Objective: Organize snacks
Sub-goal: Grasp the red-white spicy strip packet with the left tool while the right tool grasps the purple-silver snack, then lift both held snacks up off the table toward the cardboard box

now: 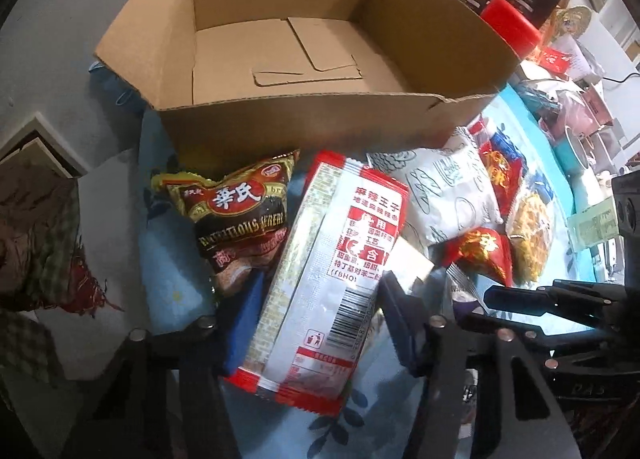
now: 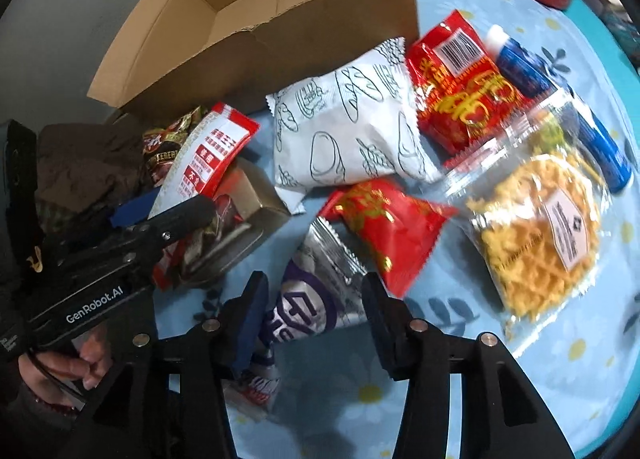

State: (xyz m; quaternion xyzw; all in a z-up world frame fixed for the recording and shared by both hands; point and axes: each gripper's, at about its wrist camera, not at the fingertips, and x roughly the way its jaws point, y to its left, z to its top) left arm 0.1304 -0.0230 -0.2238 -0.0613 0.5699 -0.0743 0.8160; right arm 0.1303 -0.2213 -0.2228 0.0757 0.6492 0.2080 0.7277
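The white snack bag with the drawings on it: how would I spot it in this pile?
Start at the open cardboard box; on the flowered tablecloth in front of it lies a puffy white bag. Its neighbours are red or clear packets; only this one is white with black line drawings of bread.

Snack count on the counter

One open cardboard box (image 2: 256, 39); eight snack packets; one white bread-print bag (image 2: 352, 131); three red packets; one clear bag of yellow crisps (image 2: 536, 235); one blue tube (image 2: 560, 107).
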